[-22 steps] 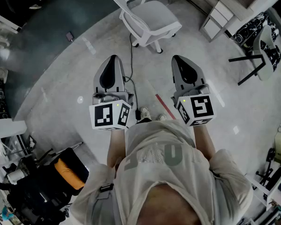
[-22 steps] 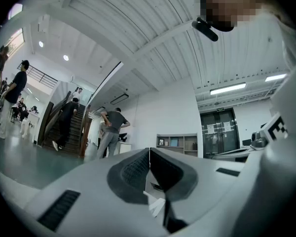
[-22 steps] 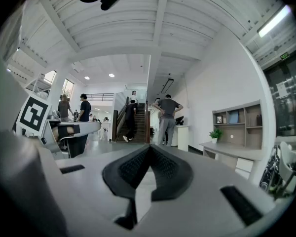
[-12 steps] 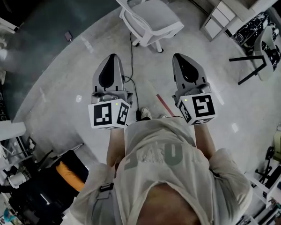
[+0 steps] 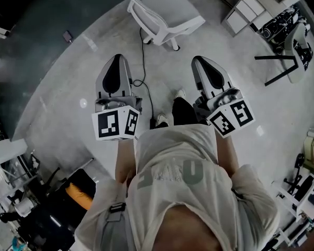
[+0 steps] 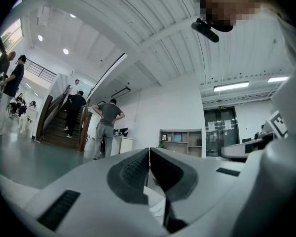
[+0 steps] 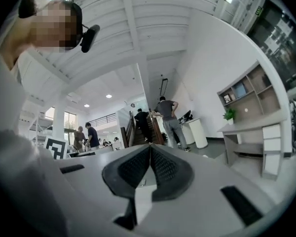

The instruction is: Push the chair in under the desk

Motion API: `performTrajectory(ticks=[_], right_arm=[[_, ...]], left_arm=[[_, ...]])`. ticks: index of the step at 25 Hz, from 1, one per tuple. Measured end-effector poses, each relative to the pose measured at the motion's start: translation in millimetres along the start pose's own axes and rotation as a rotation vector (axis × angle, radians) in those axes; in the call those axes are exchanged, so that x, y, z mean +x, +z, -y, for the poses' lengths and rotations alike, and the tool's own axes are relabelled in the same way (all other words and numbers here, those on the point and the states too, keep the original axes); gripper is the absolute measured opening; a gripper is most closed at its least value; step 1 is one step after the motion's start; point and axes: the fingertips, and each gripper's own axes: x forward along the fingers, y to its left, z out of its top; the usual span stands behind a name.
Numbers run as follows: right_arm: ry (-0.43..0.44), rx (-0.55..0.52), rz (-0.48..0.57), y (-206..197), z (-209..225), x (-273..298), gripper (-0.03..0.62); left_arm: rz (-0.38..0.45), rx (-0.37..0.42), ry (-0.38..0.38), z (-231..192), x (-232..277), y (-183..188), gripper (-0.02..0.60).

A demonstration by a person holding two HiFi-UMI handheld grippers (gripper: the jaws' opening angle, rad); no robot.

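Nearest you, both tools are held out level ahead of your chest, side by side but apart. The left gripper (image 5: 116,60) has its jaws pressed together with nothing between them, and the right gripper (image 5: 200,61) is just as closed and empty. That suits a push, I judge: closed jaws give you a blunt, solid nose to set against the chair. Between them your shoe (image 5: 180,94) is out in front, which reads as a step toward the job. A black cable (image 5: 141,61) trails across the floor to the chair's base, so mind it. The white chair (image 5: 170,9) stands beyond, well apart from both grippers. It sits on open floor, not yet under the desk (image 5: 243,12), farthest off.
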Motion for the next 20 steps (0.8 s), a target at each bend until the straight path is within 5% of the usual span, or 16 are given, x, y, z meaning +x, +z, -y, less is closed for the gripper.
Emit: performTrajectory(ticks=[9, 20], right_arm=[[0.022, -0.097, -0.017, 0.9, 82.9, 89.4, 0.018], [0.141, -0.279, -0.128, 49.5, 209.5, 276.5, 0.018]], left_arm=[[-0.014, 0.029, 0.006, -12.5, 110.0, -23.0, 0.017], [-0.006, 0.017, 0.247, -68.0, 291.0, -3.9, 0.017]])
